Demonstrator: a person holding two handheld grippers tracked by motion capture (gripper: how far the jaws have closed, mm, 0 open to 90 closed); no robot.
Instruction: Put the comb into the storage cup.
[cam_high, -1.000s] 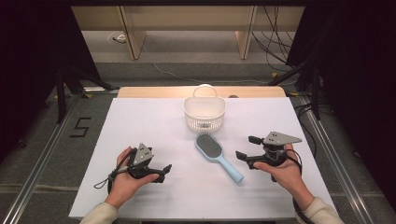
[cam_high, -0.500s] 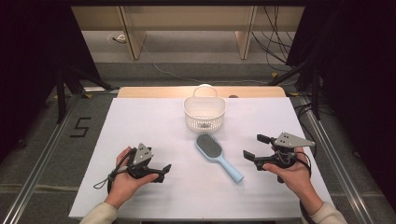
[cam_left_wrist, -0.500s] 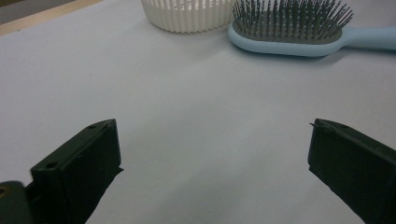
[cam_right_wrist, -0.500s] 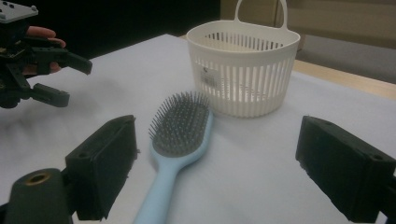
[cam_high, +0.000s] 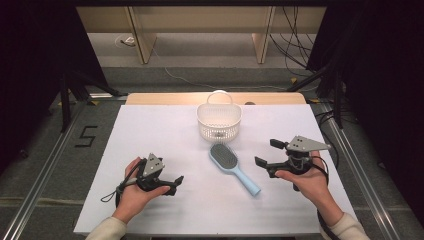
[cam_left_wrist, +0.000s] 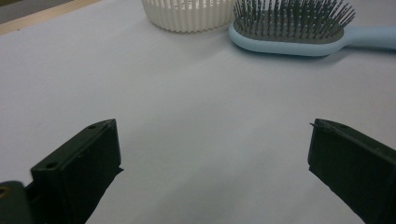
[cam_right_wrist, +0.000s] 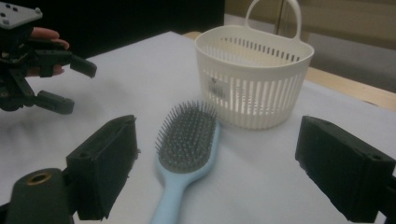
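1. White table, dark floor around it; high view alone shows the floor's "5" mark.
2. White slatted basket upright, mid-table; handle top cut off in left gripper view.
3. Light-blue hairbrush just before basket, bristles up.
4. Left gripper, right gripper: jaws wide, empty.
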